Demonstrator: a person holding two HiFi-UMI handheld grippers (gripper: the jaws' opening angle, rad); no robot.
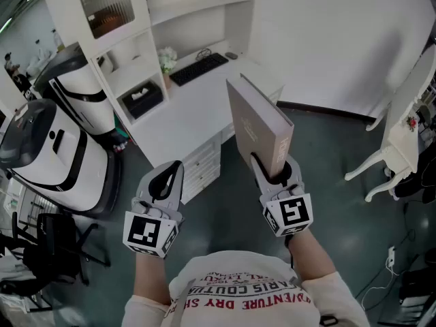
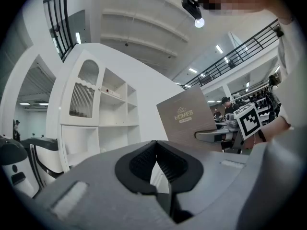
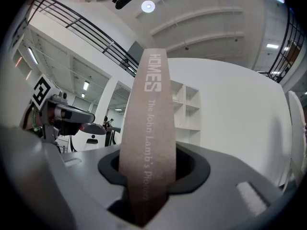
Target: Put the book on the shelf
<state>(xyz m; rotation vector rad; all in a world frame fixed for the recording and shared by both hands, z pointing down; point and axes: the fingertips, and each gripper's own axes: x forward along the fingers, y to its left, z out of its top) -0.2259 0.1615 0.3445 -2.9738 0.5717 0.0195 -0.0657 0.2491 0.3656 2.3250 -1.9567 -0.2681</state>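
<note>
Right gripper (image 1: 274,170) has the book (image 1: 257,122). Jaws are partly open and clamped across its lower end, spine facing back toward the gripper. The book stands nearly upright out of the jaws, long axis running up and away from them, top edge tipped toward the bench (image 1: 187,118). It's in the air, not touching the bench. The shelf (image 1: 141,9) sits ahead and to the left, past the bench and well apart from the book, so I'd say the carry is mostly left to do. Left gripper (image 1: 165,177) is level with the right one and on the shelf side, with jaws closed together on nothing. Key relation: the book's top edge leads, so it likely needs swinging left to line up with an open compartment.
</note>
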